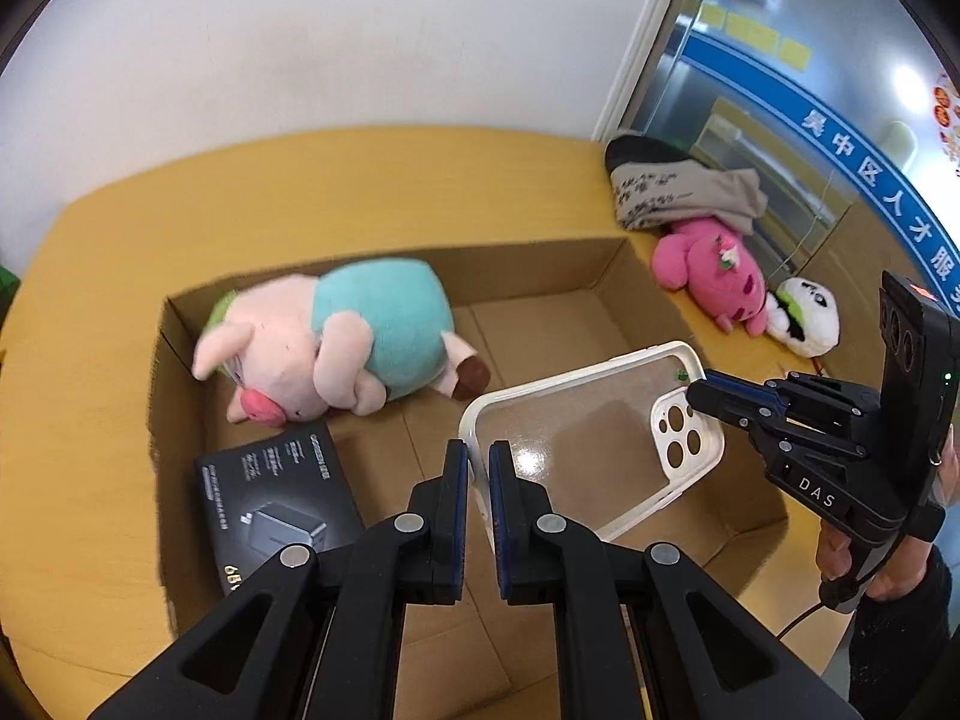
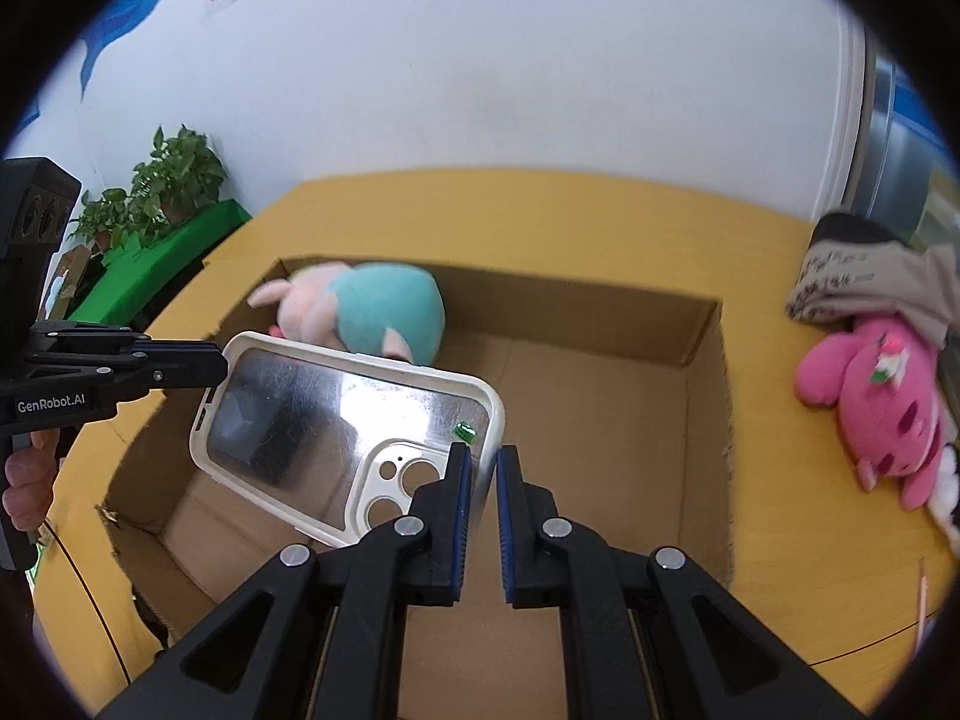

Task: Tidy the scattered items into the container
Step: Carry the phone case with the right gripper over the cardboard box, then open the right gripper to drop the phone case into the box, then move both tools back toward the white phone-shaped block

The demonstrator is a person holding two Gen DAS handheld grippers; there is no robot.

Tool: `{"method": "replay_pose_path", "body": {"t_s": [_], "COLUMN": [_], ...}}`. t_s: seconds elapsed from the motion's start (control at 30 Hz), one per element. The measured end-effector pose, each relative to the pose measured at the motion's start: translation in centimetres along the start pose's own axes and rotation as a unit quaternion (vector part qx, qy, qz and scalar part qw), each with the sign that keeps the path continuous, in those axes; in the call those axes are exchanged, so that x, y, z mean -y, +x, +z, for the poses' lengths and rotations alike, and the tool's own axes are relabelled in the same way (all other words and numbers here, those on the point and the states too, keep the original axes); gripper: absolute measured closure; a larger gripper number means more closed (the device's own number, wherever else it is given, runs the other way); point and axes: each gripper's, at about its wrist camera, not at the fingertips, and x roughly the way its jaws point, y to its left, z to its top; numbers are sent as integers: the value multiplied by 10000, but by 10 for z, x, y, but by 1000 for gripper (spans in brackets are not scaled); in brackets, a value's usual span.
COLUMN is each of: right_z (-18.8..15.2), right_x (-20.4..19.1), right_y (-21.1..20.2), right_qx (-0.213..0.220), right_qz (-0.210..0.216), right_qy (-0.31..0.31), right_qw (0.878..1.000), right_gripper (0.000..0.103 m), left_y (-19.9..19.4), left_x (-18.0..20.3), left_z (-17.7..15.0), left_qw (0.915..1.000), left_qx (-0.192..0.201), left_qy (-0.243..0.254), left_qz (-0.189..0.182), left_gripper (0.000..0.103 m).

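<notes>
Cardboard box (image 1: 606, 276) holds pig plush (image 1: 336, 342) & charger pkg (image 1: 276, 492); left gripper (image 1: 478, 480) + right gripper (image 2: 480, 483) both clamp phone case (image 1: 594, 432) over it — pink plush (image 1: 708, 276), panda (image 1: 804, 315), cloth (image 1: 678, 192) remain outside.

Both tools are angled down and clamped tight. The left tool (image 1: 478, 468) pinches one end of the phone case (image 1: 591, 438) between its blue pads, the right tool (image 2: 478, 471) bites the camera-cutout end of it, so they share it. Each tool shows from the side in the other's view, with a bare hand (image 2: 27, 483) wrapped round the grip.
</notes>
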Motion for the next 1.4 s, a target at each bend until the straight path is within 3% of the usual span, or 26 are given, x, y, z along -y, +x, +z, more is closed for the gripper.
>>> {"method": "replay_pose_path", "body": {"t_s": [0.17, 0.37, 0.57, 0.73, 0.8, 0.87, 0.93, 1.03, 1.1, 1.23, 1.4], "right_z": [-5, -2, -2, -12, -13, -11, -11, -18, -34, -74, -116], "right_x": [14, 19, 15, 16, 19, 21, 20, 7, -3, -17, -36], "right_y": [46, 87, 102, 112, 107, 92, 70, 24, -7, -37, -43], "right_qx": [-520, -1244, -1449, -1592, -1509, -1284, -1021, -558, -285, -93, 61], "right_qz": [188, 20, 22, 197, 202, 229, 249, 122, -21, 108, -559], "right_qy": [307, 419, 417, 542, 605, 684, 686, 479, 428, 798, 738], "right_qw": [9980, 9913, 9886, 9856, 9865, 9891, 9921, 9972, 9987, 9967, 9957], "right_gripper": [95, 95, 95, 93, 91, 78, 54, 36, 26, 26, 25], "left_y": [47, 88, 111, 108, 99, 84, 65, 18, -13, -58, -75], "left_x": [-13, -14, -20, -25, -22, -17, -14, -6, -1, 8, 18], "left_z": [1, 3, -3, -8, -8, -10, -12, -26, -38, -79, -131], "left_qw": [9986, 9938, 9890, 9906, 9923, 9941, 9958, 9974, 9960, 9881, 9761], "left_qx": [-462, -958, -1227, -1161, -982, -800, -536, 138, 554, 1275, 1818], "left_qy": [-142, -68, -97, -197, -85, 6, 29, 19, -37, -126, -271], "left_qz": [195, 561, 818, 697, 752, 738, 745, 704, 697, 855, 1164], "left_gripper": [97, 98, 98, 98, 95, 80, 50, 23, 21, 19, 15]}}
